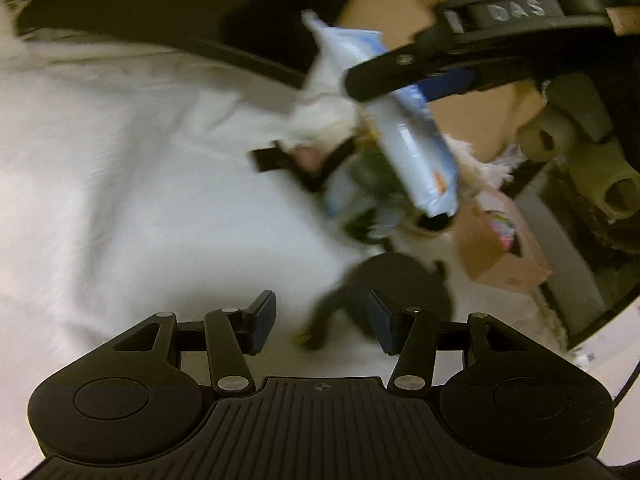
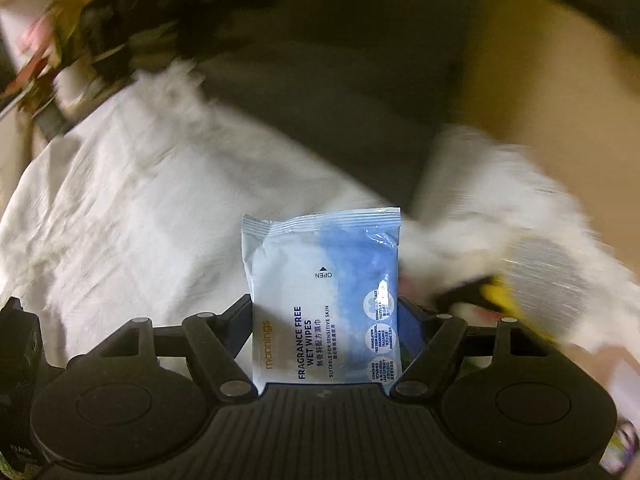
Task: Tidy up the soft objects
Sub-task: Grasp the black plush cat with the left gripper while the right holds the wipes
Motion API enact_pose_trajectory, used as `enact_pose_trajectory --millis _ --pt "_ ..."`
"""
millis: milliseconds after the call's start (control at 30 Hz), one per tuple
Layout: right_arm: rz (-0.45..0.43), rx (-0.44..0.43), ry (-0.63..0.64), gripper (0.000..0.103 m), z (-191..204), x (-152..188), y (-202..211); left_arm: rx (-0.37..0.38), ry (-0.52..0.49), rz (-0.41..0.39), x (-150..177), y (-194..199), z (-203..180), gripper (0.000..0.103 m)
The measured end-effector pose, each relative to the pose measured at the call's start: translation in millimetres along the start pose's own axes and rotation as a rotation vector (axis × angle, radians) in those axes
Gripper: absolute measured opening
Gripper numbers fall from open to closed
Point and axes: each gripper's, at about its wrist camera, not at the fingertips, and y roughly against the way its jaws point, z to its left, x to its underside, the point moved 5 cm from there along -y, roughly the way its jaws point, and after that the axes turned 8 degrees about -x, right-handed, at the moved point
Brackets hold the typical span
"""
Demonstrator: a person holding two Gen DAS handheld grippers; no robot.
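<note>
My right gripper [image 2: 324, 320] is shut on a blue and white pack of wet wipes [image 2: 324, 284], held upright between its fingers. In the left wrist view the same pack [image 1: 404, 128] hangs in the right gripper [image 1: 404, 80] above a blurred pile of soft things: a white plush toy [image 1: 332, 108], a dark round soft object [image 1: 396, 284] and some packets. My left gripper [image 1: 322, 324] is open and empty, low over the white sheet [image 1: 120, 168], just in front of the dark object.
A small cardboard box [image 1: 504, 248] lies at the right of the pile. A larger brown box [image 1: 400, 4] stands behind. Beige rollers [image 1: 560, 136] are at far right. In the right wrist view a white fluffy thing [image 2: 500, 208] and a yellow item [image 2: 500, 296] are blurred.
</note>
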Motion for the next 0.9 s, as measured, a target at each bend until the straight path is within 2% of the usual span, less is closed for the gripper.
enact_pose_trajectory --millis 133,267,367,533,600,633,733,833,900 --pt "-0.072 0.134 -0.108 0.074 -50 27 40 0.057 -0.029 -0.004 -7 -9 -30 0.055" --pt "-0.089 0.172 -0.291 0.074 -92 70 58 0.075 -0.05 -0.004 -8 -22 -58 0.056" --pt "-0.092 0.203 -0.405 0.074 -114 107 64 0.037 -0.108 0.012 -6 -38 -81 0.057" --pt "-0.083 0.252 -0.451 0.074 -119 155 62 -0.027 -0.203 -0.041 -5 -51 -101 0.068" --pt "-0.072 0.252 -0.461 0.074 -115 172 58 -0.036 -0.211 -0.037 -6 -59 -102 0.086" --pt "-0.071 0.237 -0.472 0.074 -117 180 64 -0.04 -0.209 -0.037 -7 -61 -102 0.089" --pt "-0.064 0.203 -0.492 0.074 -109 197 59 -0.063 -0.198 -0.004 -7 -68 -100 0.088" --pt "-0.05 0.209 -0.461 0.074 -94 204 52 0.004 -0.136 0.05 -5 -76 -99 0.086" --pt "-0.034 0.237 -0.41 0.074 -86 206 46 0.007 -0.134 0.043 -5 -78 -102 0.086"
